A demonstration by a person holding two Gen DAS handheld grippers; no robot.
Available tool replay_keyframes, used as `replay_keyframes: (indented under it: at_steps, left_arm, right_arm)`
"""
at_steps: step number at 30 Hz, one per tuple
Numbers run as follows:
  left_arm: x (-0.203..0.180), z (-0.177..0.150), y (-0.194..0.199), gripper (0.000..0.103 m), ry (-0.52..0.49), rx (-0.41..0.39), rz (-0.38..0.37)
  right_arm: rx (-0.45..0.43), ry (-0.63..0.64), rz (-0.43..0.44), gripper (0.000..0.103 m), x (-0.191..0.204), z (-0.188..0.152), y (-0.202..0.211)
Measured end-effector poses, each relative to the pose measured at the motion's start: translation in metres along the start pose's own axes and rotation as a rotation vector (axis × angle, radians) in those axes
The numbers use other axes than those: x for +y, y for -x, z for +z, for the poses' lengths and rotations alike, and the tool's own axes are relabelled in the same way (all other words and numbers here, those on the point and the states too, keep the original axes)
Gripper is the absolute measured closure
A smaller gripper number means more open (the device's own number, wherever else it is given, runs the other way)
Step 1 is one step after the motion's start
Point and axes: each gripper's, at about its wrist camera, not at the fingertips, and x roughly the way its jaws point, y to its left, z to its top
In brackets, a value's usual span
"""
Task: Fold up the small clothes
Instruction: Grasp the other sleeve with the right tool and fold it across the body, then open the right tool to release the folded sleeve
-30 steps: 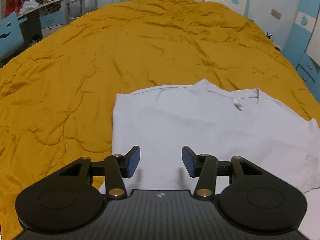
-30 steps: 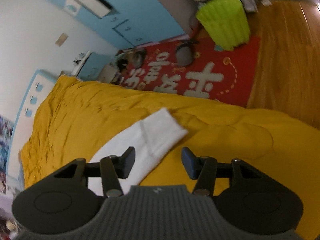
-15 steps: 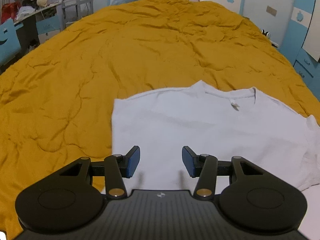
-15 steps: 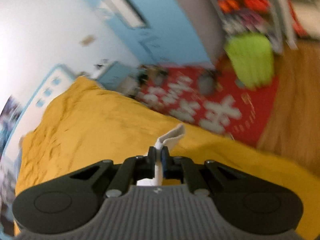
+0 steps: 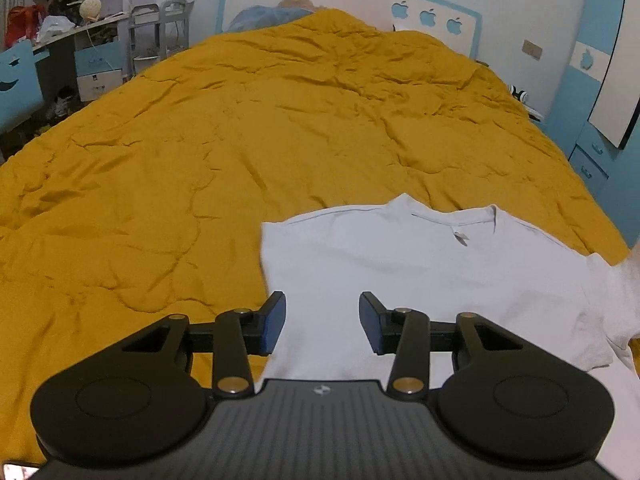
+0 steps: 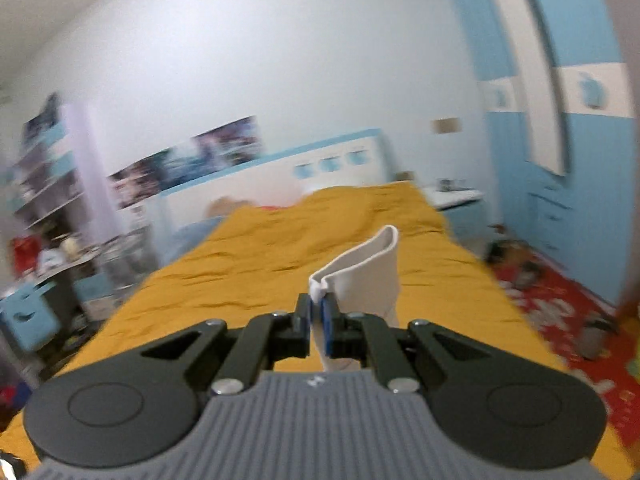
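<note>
A small white T-shirt [image 5: 424,272] lies flat on the mustard-yellow quilt [image 5: 240,140], collar pointing away from me. In the left wrist view my left gripper [image 5: 322,322] hovers over the shirt's near left part; its jaws are closing, with nothing pinched between them. In the right wrist view my right gripper [image 6: 316,316] is shut on the shirt's white sleeve [image 6: 368,268], which stands up lifted above the quilt [image 6: 280,256]. The raised sleeve also shows at the right border of the left wrist view.
A blue and white headboard [image 5: 360,4] and a wall stand behind the bed. A desk and shelves [image 5: 60,40] crowd the left side. Blue cupboards [image 6: 560,184] and a red rug [image 6: 560,312] with small objects lie to the right of the bed.
My right gripper closed on the sleeve, rose and swung round from facing the rug to facing the headboard. My left gripper lifted slightly and its jaws narrowed a little.
</note>
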Motion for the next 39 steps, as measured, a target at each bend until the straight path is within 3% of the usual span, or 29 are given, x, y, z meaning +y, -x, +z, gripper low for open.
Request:
replay_keyframes:
  at_steps: [3,6,8,13,20,25,32,35,37,39]
  left_arm:
    - [0.008,0.005,0.007,0.054,0.013,-0.001,-0.049]
    - [0.019,0.011,0.01,0.069,0.066,0.001,-0.103]
    - [0.024,0.013,0.011,0.078,0.091,0.0,-0.111]
    - [0.044,0.013,0.006,0.081,0.155,-0.005,-0.088]
    - [0.069,0.0,-0.012,0.081,0.216,0.029,-0.109]
    - [0.075,-0.011,-0.026,0.081,0.252,0.066,-0.139]
    - [0.075,-0.014,-0.041,0.081,0.289,0.103,-0.212]
    - [0.071,-0.015,-0.048,0.077,0.299,0.122,-0.248]
    - [0.069,-0.016,-0.055,0.075,0.313,0.147,-0.263]
    - [0.065,-0.018,-0.066,0.074,0.333,0.179,-0.271]
  right_arm:
    - [0.033,0.011,0.07,0.103,0.066,-0.01,-0.026]
    - [0.077,-0.006,0.132,0.103,0.121,-0.038,-0.055]
    - [0.118,-0.018,0.163,0.103,0.155,-0.067,-0.075]
    - [0.267,-0.087,0.221,0.103,0.218,-0.166,-0.121]
    - [0.451,-0.142,0.274,0.103,0.258,-0.308,-0.169]
    - [0.573,-0.185,0.319,0.103,0.27,-0.375,-0.195]
    - [0.694,-0.185,0.387,0.096,0.279,-0.415,-0.215]
    - [0.689,-0.182,0.43,0.086,0.275,-0.405,-0.212]
    - [0.663,-0.162,0.444,0.071,0.265,-0.392,-0.204]
    - [0.639,-0.115,0.438,0.07,0.256,-0.38,-0.195]
